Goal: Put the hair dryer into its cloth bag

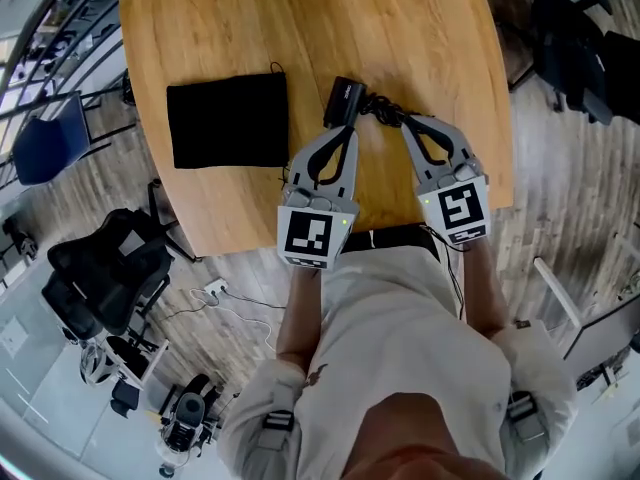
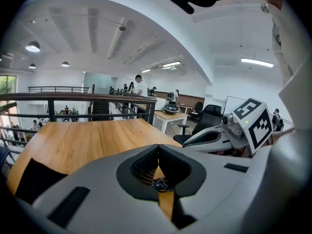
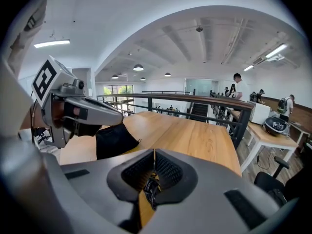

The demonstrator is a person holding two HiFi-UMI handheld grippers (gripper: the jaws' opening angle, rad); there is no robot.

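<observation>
The black hair dryer point(image 1: 345, 100) lies on the wooden table point(image 1: 300, 28), its coiled black cord point(image 1: 385, 113) bunched to its right. The flat black cloth bag point(image 1: 228, 121) lies to its left. My left gripper point(image 1: 350, 131) hovers just short of the dryer's near end, jaws shut and empty. My right gripper point(image 1: 408, 124) is at the near side of the cord, jaws also shut with nothing between them. In the left gripper view, a bit of cord point(image 2: 161, 183) shows below the closed left gripper point(image 2: 158, 147). The right gripper view shows the cord point(image 3: 151, 186) below the right gripper point(image 3: 154, 152) and the bag point(image 3: 114, 140) at left.
The table's near edge point(image 1: 330, 238) runs right under my hands, and its right edge point(image 1: 505, 118) is close to the right gripper. Black office chairs point(image 1: 110, 268) stand on the floor at left. A railing point(image 3: 195, 101) lies beyond the table's far side.
</observation>
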